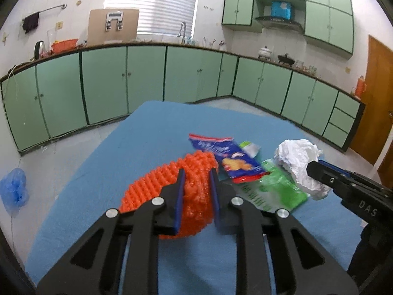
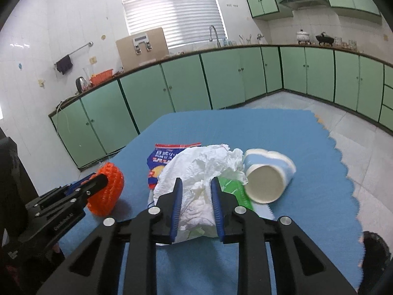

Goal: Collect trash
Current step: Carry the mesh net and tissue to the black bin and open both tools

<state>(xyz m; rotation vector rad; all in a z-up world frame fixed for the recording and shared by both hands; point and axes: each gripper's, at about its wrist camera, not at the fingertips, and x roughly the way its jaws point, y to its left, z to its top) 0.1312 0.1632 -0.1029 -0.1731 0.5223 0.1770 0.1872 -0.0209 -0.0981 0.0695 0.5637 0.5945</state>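
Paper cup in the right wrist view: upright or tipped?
Tipped. The paper cup lies on its side on the blue cloth, round end facing the camera.

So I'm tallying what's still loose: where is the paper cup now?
In the right wrist view, the paper cup lies on its side on the blue cloth, just right of the crumpled white paper and touching the green wrapper.
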